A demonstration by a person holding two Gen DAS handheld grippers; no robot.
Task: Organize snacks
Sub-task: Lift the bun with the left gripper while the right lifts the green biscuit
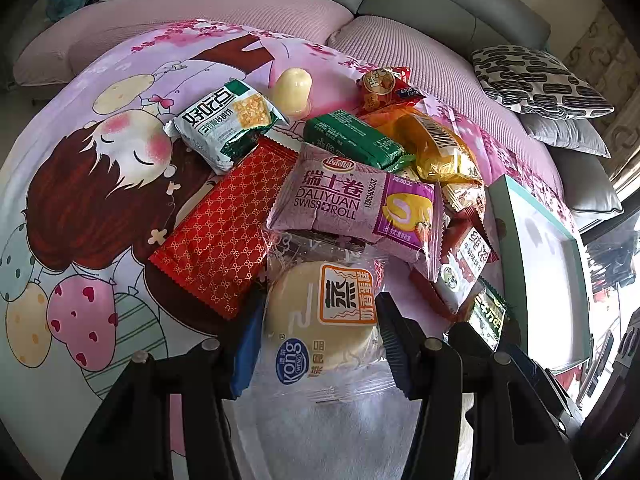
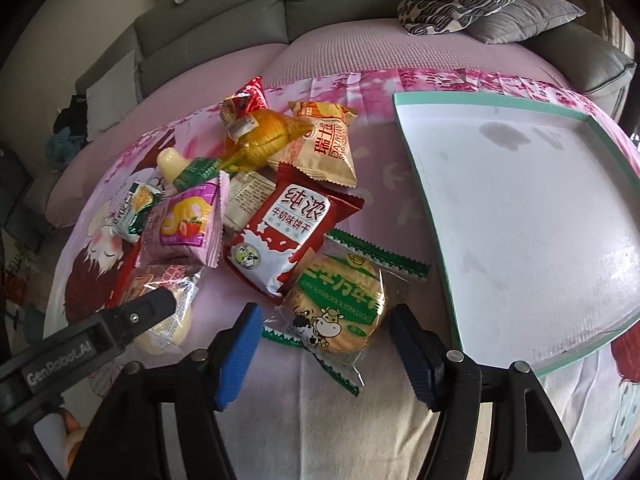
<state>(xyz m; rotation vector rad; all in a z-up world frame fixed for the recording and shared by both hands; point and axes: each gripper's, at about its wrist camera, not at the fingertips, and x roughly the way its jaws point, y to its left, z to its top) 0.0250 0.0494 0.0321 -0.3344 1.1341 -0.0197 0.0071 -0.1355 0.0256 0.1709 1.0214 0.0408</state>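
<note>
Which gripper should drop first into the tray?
Right. The right gripper brackets the round cow biscuit pack, with the empty tray right beside it. The left gripper is farther away.

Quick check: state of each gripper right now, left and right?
Left gripper: open, jaws straddling the steamed cake packet, not clamped.
Right gripper: open, jaws either side of the round milk biscuit packet.

A heap of wrapped snacks lies on the pink cartoon-print cloth: nearest, a pale round steamed cake in clear plastic (image 1: pixel 320 320) and a round milk biscuit in a green-trimmed clear wrapper (image 2: pixel 340 312). Behind them lie a red lattice-patterned packet (image 1: pixel 224 228), a purple Swiss roll packet (image 1: pixel 352 204) and a red-and-white milk biscuit packet (image 2: pixel 288 236). To the right sits a shallow white tray with a teal rim (image 2: pixel 420 184).
</note>
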